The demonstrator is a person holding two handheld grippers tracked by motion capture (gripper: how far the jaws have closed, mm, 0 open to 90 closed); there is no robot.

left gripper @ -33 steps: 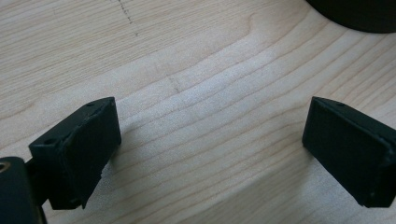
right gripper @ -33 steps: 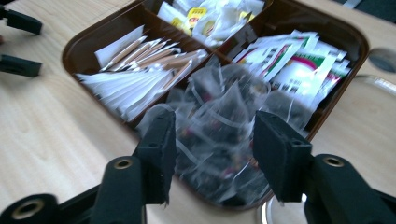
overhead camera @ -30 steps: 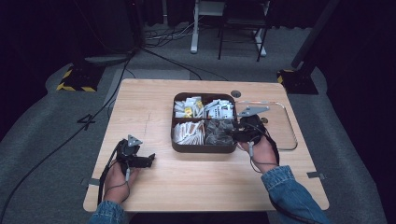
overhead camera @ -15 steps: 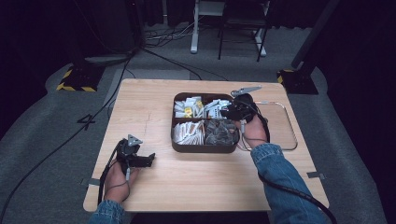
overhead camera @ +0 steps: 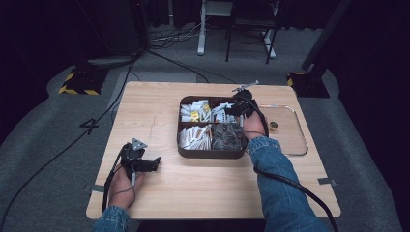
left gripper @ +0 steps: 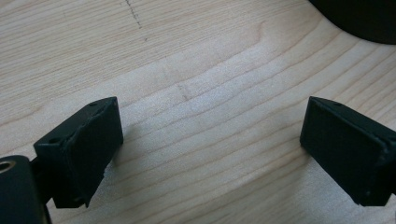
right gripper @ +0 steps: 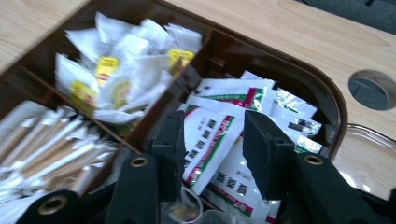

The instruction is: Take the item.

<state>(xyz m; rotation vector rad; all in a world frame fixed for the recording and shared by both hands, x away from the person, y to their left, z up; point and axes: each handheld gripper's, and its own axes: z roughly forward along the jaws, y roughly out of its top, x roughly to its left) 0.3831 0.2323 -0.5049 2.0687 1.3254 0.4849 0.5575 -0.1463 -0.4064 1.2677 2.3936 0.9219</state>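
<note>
Brown divided tray point(overhead camera: 208, 153) is sitting mid-table; my right gripper point(right gripper: 212, 140) is hovering parted over its sachets point(right gripper: 210, 135), my left gripper point(left gripper: 210, 140) resting wide open on bare wood, clear tray point(overhead camera: 292, 145) alongside.

**Right gripper over the divided box, left gripper on the counter**

On the wooden counter point(overhead camera: 208, 188) sits a dark brown box point(overhead camera: 211, 126) split into four compartments holding white packets and dark items. The right gripper point(overhead camera: 235, 107) hangs over the box's far right compartment. A clear tray point(overhead camera: 290, 130) lies just right of the box. The left gripper point(overhead camera: 145, 164) rests on the counter, well apart, near the front left.
</note>
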